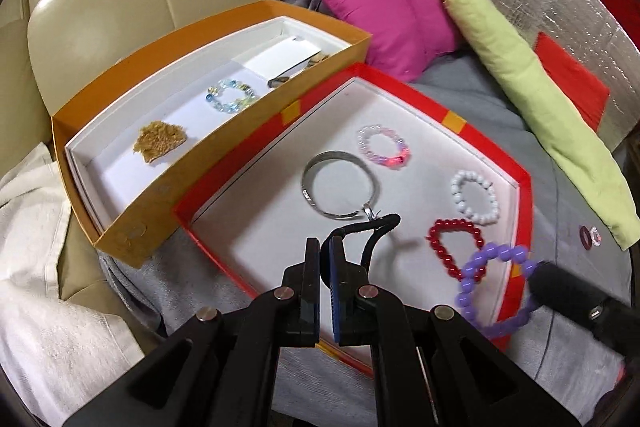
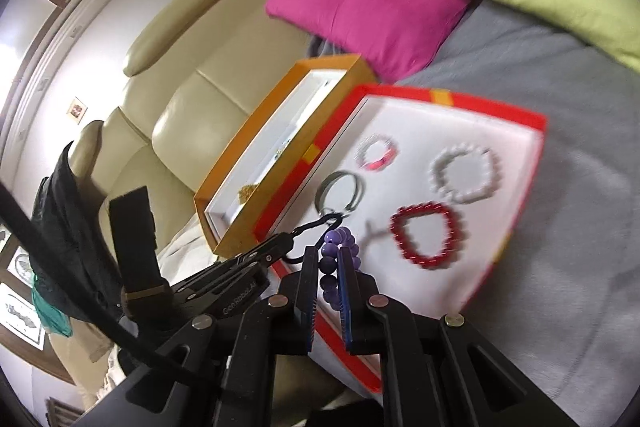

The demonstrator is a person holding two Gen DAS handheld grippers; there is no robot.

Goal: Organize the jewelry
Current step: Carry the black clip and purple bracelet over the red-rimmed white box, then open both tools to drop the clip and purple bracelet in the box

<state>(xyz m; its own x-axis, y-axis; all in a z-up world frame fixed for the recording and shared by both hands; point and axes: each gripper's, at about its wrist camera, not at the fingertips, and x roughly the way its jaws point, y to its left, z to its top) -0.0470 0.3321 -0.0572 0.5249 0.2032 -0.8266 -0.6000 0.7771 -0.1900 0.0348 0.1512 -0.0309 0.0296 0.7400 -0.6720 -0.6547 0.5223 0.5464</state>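
While the left gripper (image 1: 325,247) pinches the black cord (image 1: 374,231), the right gripper (image 2: 327,263) clenches the purple bracelet (image 2: 334,267); lower it gently toward six o'clock of the red tray (image 2: 484,111).

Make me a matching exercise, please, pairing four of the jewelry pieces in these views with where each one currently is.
Things:
1. purple bead bracelet
2. black cord
3. clear blue bead bracelet
4. red bead bracelet

Places:
A. lying in the orange box
B. pinched by the left gripper
C. lying loose on the white lining of the red tray
D. clamped in the right gripper

Pairs: 1-D, 2-B, 3-A, 4-C
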